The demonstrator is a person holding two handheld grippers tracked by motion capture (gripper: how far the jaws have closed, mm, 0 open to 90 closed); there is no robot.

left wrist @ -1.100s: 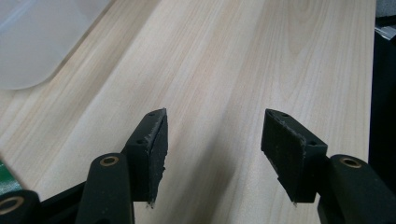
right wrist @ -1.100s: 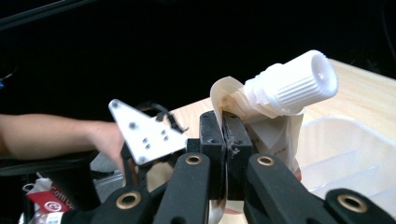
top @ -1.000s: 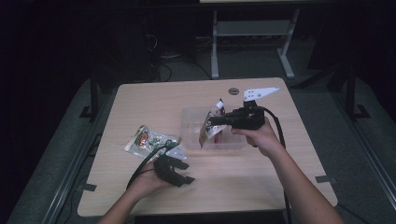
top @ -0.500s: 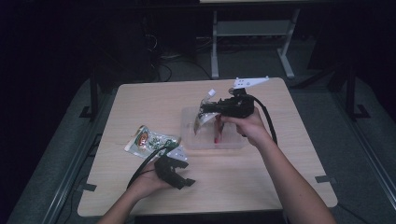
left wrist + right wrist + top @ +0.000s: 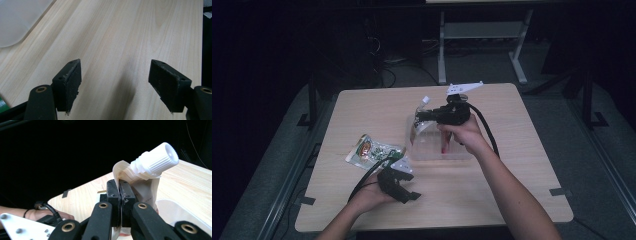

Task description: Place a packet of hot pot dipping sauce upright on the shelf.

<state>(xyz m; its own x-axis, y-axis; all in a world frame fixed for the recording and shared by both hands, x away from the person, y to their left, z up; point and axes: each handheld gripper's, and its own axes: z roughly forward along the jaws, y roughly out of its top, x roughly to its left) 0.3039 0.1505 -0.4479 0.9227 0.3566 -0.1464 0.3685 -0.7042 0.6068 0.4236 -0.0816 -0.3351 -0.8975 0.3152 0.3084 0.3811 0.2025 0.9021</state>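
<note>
The worktop (image 5: 522,190) carries a clear plastic tub (image 5: 432,145) near its middle and a green packet (image 5: 372,150) toward its left edge. Above the tub, the right tool (image 5: 422,119) is clamped on a spouted pouch (image 5: 140,185) with a white screw cap (image 5: 156,158). The left tool (image 5: 115,82), jaws just widened and holding nothing, sits by the near edge, beside what seems the packet.

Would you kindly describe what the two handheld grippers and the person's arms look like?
Both grippers are black, each with two blocky black jaws on arms with brass-coloured pivots. The right gripper carries a white three-cornered plate and a thick black cable; the left gripper trails a thinner black cable. The forearms are bare, without sleeves.
</note>
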